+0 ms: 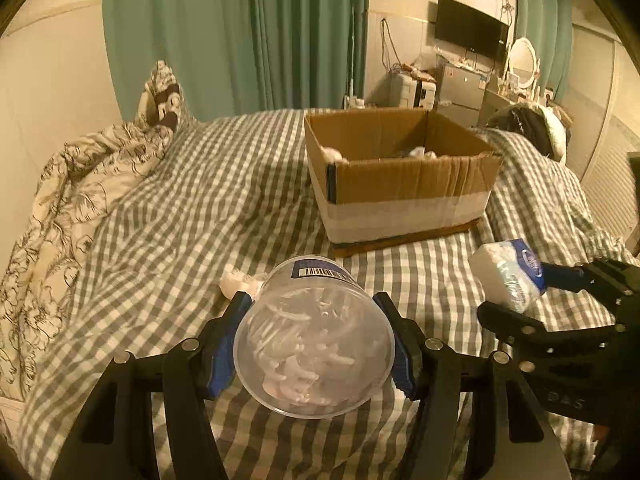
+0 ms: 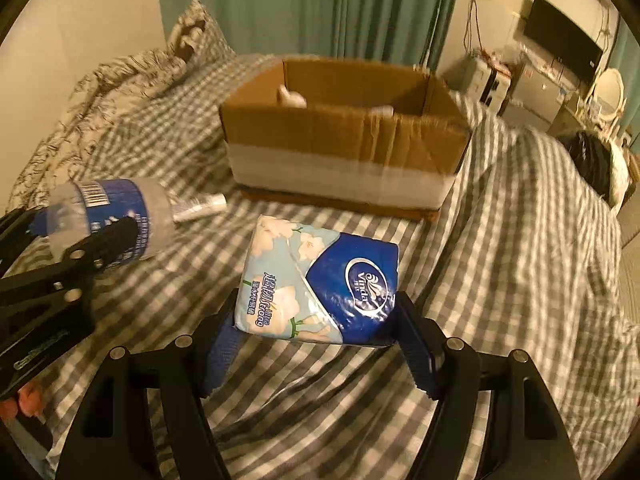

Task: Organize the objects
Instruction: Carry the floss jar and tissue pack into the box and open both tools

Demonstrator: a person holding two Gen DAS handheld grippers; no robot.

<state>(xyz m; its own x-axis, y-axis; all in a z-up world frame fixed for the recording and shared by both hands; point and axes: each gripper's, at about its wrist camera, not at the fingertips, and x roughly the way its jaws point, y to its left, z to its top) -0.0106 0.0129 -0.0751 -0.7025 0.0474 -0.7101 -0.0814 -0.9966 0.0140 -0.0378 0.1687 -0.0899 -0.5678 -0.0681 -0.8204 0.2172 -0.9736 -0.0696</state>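
Observation:
My left gripper (image 1: 314,312) is shut on a clear plastic jar (image 1: 314,336) with a blue label, held on its side above the checked bedspread; it also shows in the right wrist view (image 2: 108,216). My right gripper (image 2: 316,320) is shut on a blue and white tissue pack (image 2: 320,280), also seen in the left wrist view (image 1: 508,276). An open cardboard box (image 1: 404,184) stands ahead on the bed (image 2: 288,380), with white items inside. A small white tube (image 2: 200,206) lies on the bed near the jar.
A crumpled patterned duvet (image 1: 72,200) lies at the left. Green curtains (image 1: 240,32) hang behind the bed. A dark bag (image 1: 528,128) sits at the far right. A TV (image 1: 472,28), fridge and mirror stand beyond.

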